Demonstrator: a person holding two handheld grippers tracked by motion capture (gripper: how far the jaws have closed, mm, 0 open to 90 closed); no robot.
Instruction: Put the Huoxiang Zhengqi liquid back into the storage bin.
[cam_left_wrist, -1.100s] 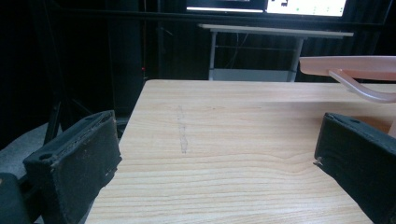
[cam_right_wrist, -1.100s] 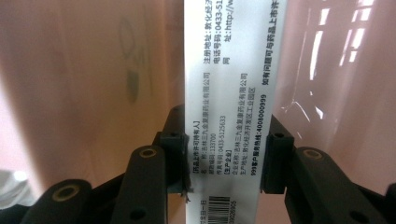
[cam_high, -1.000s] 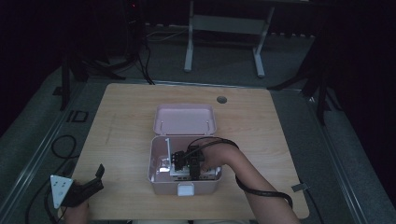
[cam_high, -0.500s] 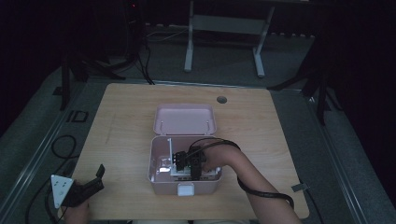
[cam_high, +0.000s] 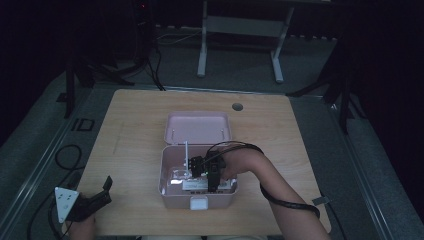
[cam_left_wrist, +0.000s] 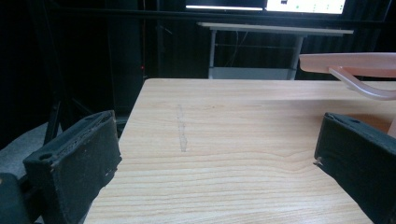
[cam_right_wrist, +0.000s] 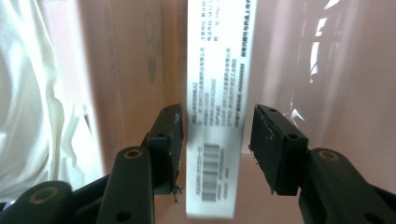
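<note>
Now my right tongs (cam_right_wrist: 215, 140) have just been opening — the white carton (cam_right_wrist: 217, 107) stands loose between them inside the pink box (cam_high: 172, 192), looks delivered; left tongs (cam_left_wrist: 219, 158) wide over the bench (cam_left_wrist: 224, 140).

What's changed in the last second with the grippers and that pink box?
The right gripper, down inside the pink box, has just been opening its jaws around the white carton; a gap shows on both sides. Its hand hardly moved. The left gripper, box and lid stayed put.
</note>
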